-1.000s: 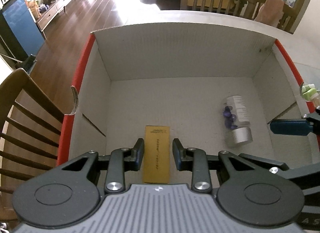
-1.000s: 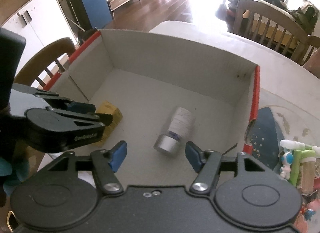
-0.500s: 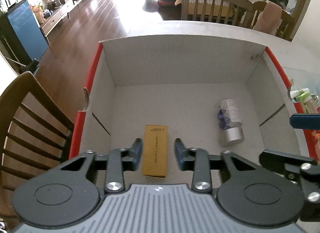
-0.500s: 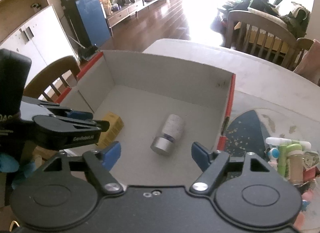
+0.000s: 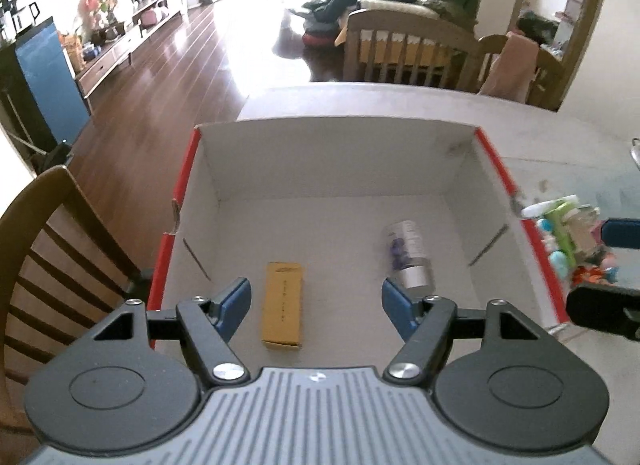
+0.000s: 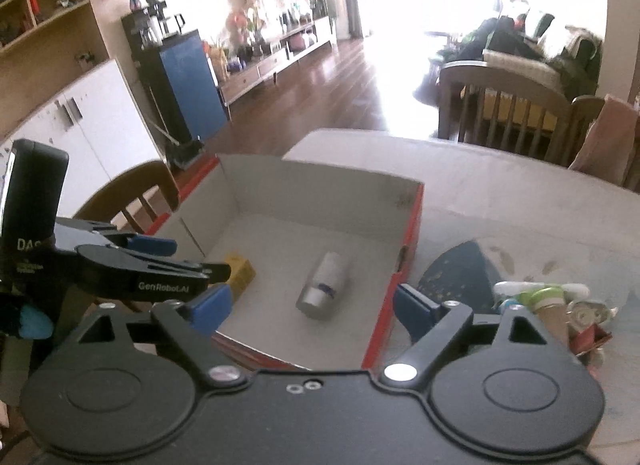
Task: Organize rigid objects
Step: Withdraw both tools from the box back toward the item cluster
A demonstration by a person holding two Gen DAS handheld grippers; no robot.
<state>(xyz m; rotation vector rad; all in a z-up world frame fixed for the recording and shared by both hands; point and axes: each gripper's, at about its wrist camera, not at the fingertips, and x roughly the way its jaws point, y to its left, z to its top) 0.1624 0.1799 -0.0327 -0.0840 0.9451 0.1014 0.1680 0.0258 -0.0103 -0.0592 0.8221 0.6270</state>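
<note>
Carton [image 5: 282, 305] and bottle [image 5: 408, 257] inside box [image 5: 340, 161]

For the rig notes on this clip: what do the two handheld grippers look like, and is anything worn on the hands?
Both grippers are black, with two round discs at the base, silver pivot bolts and blue finger pads. The left gripper has a grey ribbed plate in the middle, and white lettering on its side shows in the right wrist view. The right gripper has a plain black body. Something blue below the left gripper may be a glove.

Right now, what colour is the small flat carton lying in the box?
Mustard yellow small flat carton, clearest from the left wrist view.
</note>
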